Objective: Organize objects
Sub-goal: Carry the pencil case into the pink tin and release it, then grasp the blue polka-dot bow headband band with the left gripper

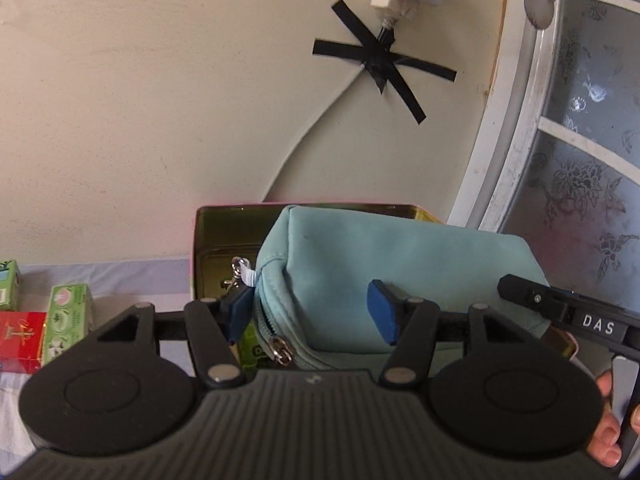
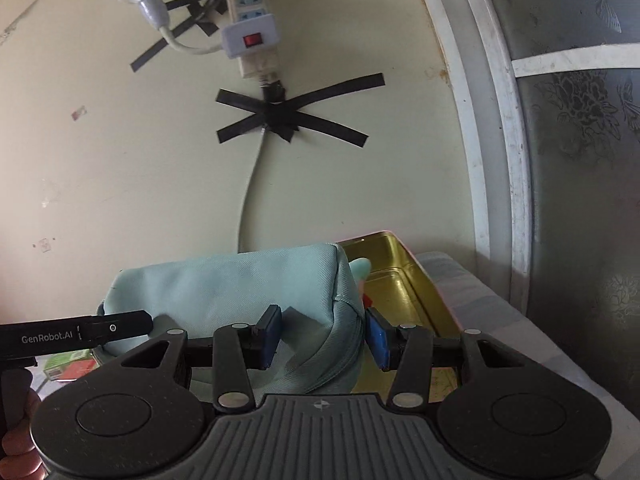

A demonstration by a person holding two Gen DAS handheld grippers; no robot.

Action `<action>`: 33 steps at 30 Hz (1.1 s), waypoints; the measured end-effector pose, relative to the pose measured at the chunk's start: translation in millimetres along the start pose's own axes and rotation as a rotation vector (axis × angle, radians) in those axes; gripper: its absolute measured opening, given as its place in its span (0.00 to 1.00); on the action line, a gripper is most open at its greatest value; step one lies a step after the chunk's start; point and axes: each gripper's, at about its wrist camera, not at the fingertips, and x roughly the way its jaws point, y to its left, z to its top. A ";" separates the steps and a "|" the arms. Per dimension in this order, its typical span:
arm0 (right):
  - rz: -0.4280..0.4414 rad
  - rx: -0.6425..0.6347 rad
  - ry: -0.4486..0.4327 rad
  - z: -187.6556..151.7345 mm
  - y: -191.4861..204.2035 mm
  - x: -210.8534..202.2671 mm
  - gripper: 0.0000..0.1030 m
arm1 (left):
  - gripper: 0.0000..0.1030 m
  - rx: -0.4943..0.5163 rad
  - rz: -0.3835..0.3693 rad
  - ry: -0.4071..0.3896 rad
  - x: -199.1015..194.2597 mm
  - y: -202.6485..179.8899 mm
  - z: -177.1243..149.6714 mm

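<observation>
A light blue zip pouch [image 1: 360, 272] is held over an open gold tin box [image 1: 224, 240]. My left gripper [image 1: 310, 312] is shut on the pouch's left end, by the zipper pull [image 1: 280, 350]. My right gripper [image 2: 322, 336] is shut on the pouch's right end [image 2: 248, 292], with the tin [image 2: 396, 280] behind and to the right. Each gripper's black body shows at the edge of the other's view. Something small and red-pink lies in the tin behind the pouch, mostly hidden.
Small green and red cartons [image 1: 48, 328] stand on the pale cloth at the left. A wall with a taped cable and a power strip [image 2: 250, 20] is close behind the tin. A frosted glass door [image 1: 592, 160] is on the right.
</observation>
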 end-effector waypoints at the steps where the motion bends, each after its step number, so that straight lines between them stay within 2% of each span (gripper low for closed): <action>1: -0.016 0.000 0.006 0.7 -3.3 7.4 0.44 | 0.61 0.007 0.015 0.027 8.2 -3.1 -0.5; 2: -0.042 -0.004 0.020 1.1 -6.7 15.8 0.46 | 0.61 0.019 0.035 0.048 12.6 -6.1 -2.3; 4: -0.085 0.005 0.025 -0.4 -12.4 22.9 0.47 | 0.63 0.042 0.051 0.031 8.2 -10.4 -8.2; 6: -0.078 0.053 0.008 -3.8 -18.9 18.2 0.47 | 0.67 0.073 0.051 0.018 -1.9 -14.4 -12.6; 9: -0.072 0.070 -0.028 -13.2 -18.8 1.7 0.48 | 0.67 0.110 0.052 -0.004 -20.5 -20.1 -19.5; 17: -0.005 0.096 -0.082 -35.8 3.6 -52.3 0.48 | 0.67 0.152 0.025 -0.070 -91.9 -22.4 -49.7; 23: 0.063 0.109 -0.136 -64.3 31.2 -94.9 0.50 | 0.67 0.148 0.037 -0.045 -134.2 8.9 -93.3; 26: 0.109 0.111 -0.089 -82.5 47.2 -102.4 0.50 | 0.67 0.147 0.068 -0.010 -150.7 31.8 -118.5; 30: 0.222 0.061 0.067 -107.0 83.1 -94.3 0.50 | 0.67 0.101 0.099 0.042 -171.8 69.3 -142.7; 33: 0.309 0.042 0.175 -121.5 113.1 -82.5 0.50 | 0.67 0.064 0.132 0.048 -193.0 98.6 -151.1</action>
